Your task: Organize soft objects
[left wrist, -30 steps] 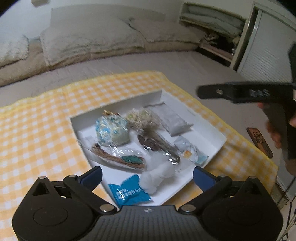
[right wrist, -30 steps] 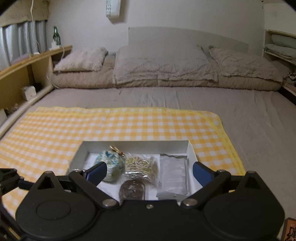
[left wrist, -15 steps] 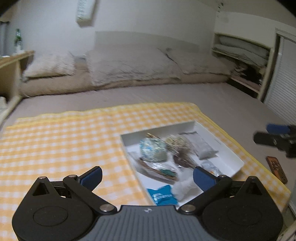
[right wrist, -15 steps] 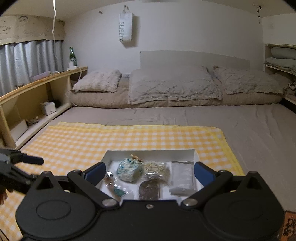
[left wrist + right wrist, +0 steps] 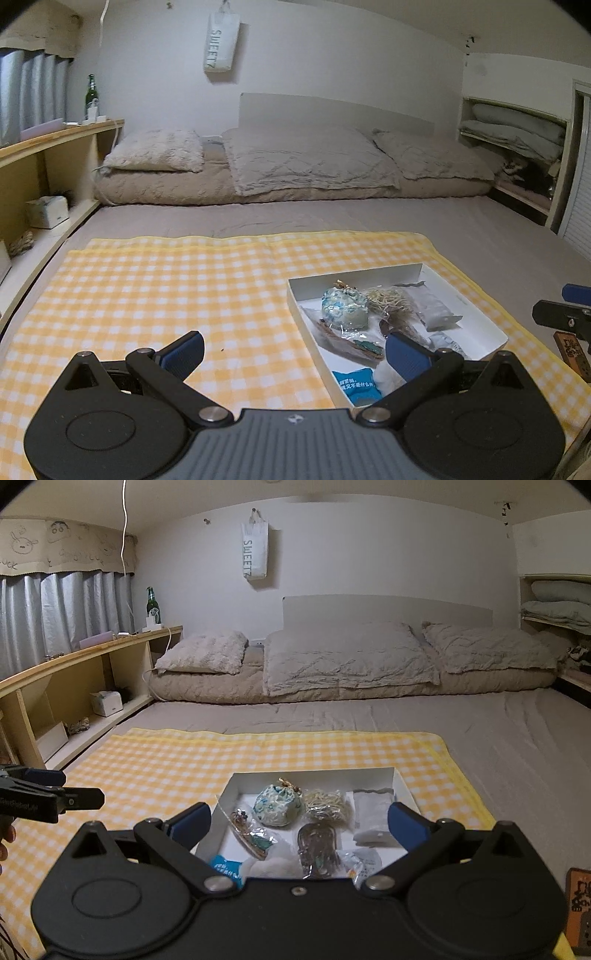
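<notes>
- Although the bed (image 5: 498,738) fills most of both views, only its near part is in use, where a yellow checked cloth (image 5: 166,295) is spread flat.
- On that cloth, toward its right side, a shallow white box (image 5: 306,781) is set, and all the small soft things that can be seen are gathered inside it; nothing is seen lying loose on the cloth.
- Within the box, from biggest to smallest, can be made out: a blue-and-white patterned drawstring pouch (image 5: 277,806) near the back wall, a grey-white flat sachet (image 5: 371,806) at the right, a bundle of pale cord in clear wrap (image 5: 327,803) between them, a dark item in clear wrap (image 5: 317,845), a blue printed packet (image 5: 356,384) and a white fluffy ball (image 5: 384,374) at the front edge.
- The left gripper (image 5: 293,350) is held over the cloth beside the box, its jaws spread wide and nothing between them.
- The right gripper (image 5: 299,821) is held above the box's front, likewise spread and empty.
- Judged from this, either the sorting is finished or it is not yet begun; which cannot be told.
</notes>
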Demonstrator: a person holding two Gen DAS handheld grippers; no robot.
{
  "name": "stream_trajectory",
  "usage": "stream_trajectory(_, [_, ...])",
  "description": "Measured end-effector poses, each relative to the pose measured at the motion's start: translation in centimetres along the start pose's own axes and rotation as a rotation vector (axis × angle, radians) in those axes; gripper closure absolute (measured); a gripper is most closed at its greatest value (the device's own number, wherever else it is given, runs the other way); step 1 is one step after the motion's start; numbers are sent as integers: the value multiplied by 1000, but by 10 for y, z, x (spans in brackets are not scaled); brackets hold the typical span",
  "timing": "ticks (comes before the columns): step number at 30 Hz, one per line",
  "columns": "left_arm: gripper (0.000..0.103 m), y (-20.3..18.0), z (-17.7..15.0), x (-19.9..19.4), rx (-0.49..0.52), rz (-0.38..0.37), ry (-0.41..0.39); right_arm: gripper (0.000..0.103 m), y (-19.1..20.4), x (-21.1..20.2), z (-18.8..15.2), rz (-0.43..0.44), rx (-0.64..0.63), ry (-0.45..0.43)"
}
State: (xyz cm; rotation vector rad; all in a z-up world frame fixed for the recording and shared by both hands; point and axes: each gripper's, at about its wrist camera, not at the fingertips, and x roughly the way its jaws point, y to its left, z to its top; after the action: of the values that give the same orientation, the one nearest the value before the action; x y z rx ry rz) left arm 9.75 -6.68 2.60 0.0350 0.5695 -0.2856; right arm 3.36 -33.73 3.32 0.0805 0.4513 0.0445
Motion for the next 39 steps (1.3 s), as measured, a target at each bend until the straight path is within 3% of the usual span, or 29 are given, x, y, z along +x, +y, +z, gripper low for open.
stream_trajectory(21, [0,-6,-43,-36,12,81,-43,0,23,-22,-30,-14,-49,-18])
stream_trajectory(39, [0,-3,-57,-52,-9,100,-83,0,30,-28,-42,-48,-75,-23])
